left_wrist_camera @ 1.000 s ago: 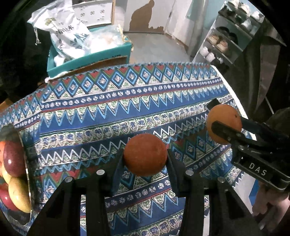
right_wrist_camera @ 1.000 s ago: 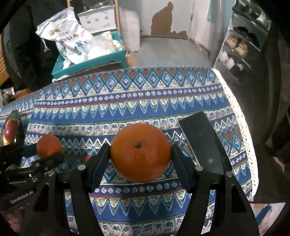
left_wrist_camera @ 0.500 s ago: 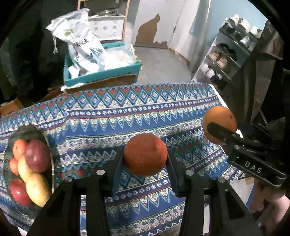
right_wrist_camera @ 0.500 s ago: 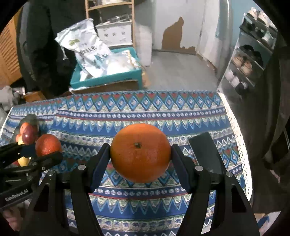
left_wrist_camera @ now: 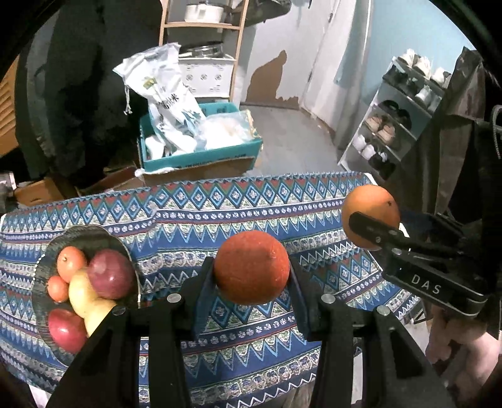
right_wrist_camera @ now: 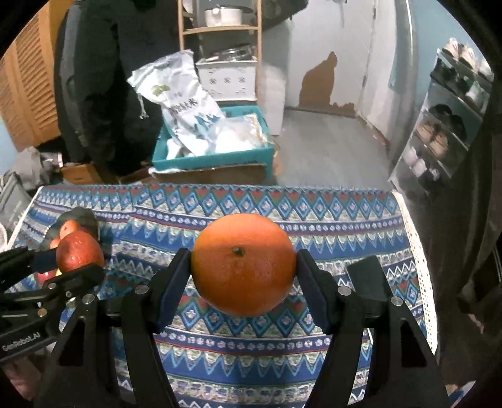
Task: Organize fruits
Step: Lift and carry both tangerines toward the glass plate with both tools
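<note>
My left gripper [left_wrist_camera: 251,277] is shut on a dark reddish orange [left_wrist_camera: 252,266], held high above the patterned tablecloth [left_wrist_camera: 219,204]. My right gripper [right_wrist_camera: 243,274] is shut on a bright orange [right_wrist_camera: 243,263], also held up above the cloth. The right gripper with its orange [left_wrist_camera: 370,216] shows at the right of the left wrist view. The left gripper with its fruit [right_wrist_camera: 79,252] shows at the left of the right wrist view. A dark glass plate [left_wrist_camera: 91,233] at the table's left holds several fruits, among them a purple-red apple [left_wrist_camera: 109,273] and a yellow pear [left_wrist_camera: 84,295].
A black flat object [right_wrist_camera: 370,276] lies on the cloth at the right. Beyond the table stand a teal box [left_wrist_camera: 200,157] with white bags, a wooden shelf [left_wrist_camera: 200,28] and a shoe rack [left_wrist_camera: 398,119]. A white lace edge [right_wrist_camera: 417,260] marks the table's right side.
Both grippers have risen and pulled back from the table with their oranges. The plate of fruit has come fully into the left wrist view.
</note>
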The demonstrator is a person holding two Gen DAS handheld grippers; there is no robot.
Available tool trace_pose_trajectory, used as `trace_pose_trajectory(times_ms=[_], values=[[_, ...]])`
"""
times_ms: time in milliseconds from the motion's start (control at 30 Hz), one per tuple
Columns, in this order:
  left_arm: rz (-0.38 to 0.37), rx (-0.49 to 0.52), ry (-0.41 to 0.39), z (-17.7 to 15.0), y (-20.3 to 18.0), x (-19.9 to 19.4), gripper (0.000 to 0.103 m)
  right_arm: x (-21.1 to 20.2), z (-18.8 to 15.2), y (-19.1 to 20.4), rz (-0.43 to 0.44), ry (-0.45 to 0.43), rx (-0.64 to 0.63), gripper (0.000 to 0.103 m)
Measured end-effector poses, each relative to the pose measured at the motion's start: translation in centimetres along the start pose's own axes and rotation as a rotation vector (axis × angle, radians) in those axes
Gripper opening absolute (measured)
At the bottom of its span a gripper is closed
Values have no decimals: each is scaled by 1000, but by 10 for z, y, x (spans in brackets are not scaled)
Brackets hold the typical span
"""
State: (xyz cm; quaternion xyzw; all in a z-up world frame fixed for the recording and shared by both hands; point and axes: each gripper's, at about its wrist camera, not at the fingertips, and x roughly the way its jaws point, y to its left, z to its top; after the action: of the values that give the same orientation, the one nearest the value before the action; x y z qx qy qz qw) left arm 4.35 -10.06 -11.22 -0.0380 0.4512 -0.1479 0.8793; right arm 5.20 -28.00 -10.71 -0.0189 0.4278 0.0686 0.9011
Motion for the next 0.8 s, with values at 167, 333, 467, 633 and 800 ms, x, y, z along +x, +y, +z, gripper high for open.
trace_pose_trajectory(times_ms=[167,333,467,633,800], values=[[6,-4,-25,-1,7,-14,46,-10,6,14,13,-23,-22,68],[7,-23,-44,-2,18,-26,45,-18,12,29,29,-42,-45,68],[18,-40,-50,-4,29,-32,45,-20,16,39,50,-51,-56,68],[33,-72,-55,-8,46,-37,45,-14,21,58,85,-44,-69,68],[51,-108,-57,-12,68,-41,45,-8,28,80,118,-41,-93,68]])
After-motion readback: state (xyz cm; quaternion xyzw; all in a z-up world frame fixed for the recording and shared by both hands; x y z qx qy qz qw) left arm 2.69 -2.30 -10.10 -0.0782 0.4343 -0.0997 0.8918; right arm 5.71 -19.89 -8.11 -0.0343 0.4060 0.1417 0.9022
